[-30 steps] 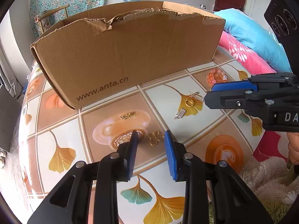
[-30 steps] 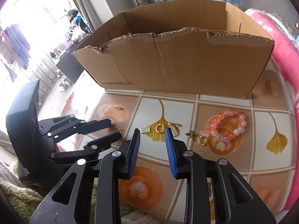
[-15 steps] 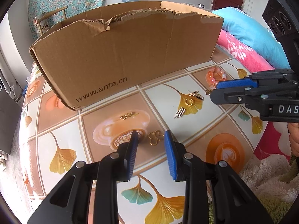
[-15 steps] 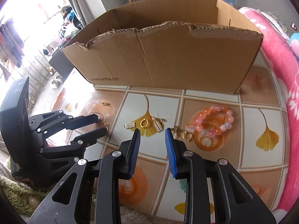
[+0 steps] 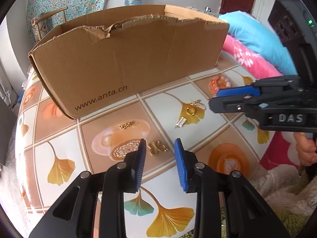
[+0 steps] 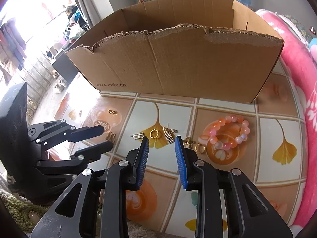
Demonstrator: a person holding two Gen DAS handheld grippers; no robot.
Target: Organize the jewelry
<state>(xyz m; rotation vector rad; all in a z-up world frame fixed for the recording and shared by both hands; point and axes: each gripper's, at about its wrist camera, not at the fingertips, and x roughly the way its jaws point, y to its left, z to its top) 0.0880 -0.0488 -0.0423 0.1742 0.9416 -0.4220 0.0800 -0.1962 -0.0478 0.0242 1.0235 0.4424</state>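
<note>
Since the frame a second ago the right gripper [image 6: 161, 139] has come forward and lower over the counter [image 6: 223, 105], so that the silver charm [image 6: 168, 136] and the gold ring [image 6: 154, 133] now lie just ahead of its blue pads [image 6: 144, 156], where earlier they were further off. Its jaws stand apart with nothing between them. In the left wrist view the right gripper [image 5: 214, 101] reaches in from the right edge, hanging above the gold ring [image 5: 190, 111] and the silver pieces beside it. The left gripper [image 5: 160, 144] has barely shifted: its jaws are open on either side of a gold clover-shaped clasp [image 5: 157, 147], which lies on the counter [image 5: 111, 123] between the pads without touching them as far as can be seen.

The cardboard box [image 6: 178, 67] stands along the far side of the counter, its near wall torn along the top and printed with a web address. The part of its inside that shows holds nothing; its floor is hidden behind the near wall.

All the jewelry lies on the counter in front of the box. From the left edge toward the right: a small gold chain piece [image 6: 112, 111], the gold clasp [image 6: 110, 136] next to the left gripper [image 6: 103, 136], a flat silver charm [image 6: 138, 135], the ring, the second silver charm, a gold clover charm [image 6: 189, 141], another gold ring [image 6: 200, 148], and a pink bead bracelet [image 6: 229, 131] nearest the right edge. A pink blanket [image 6: 297, 75] runs along that edge.
</note>
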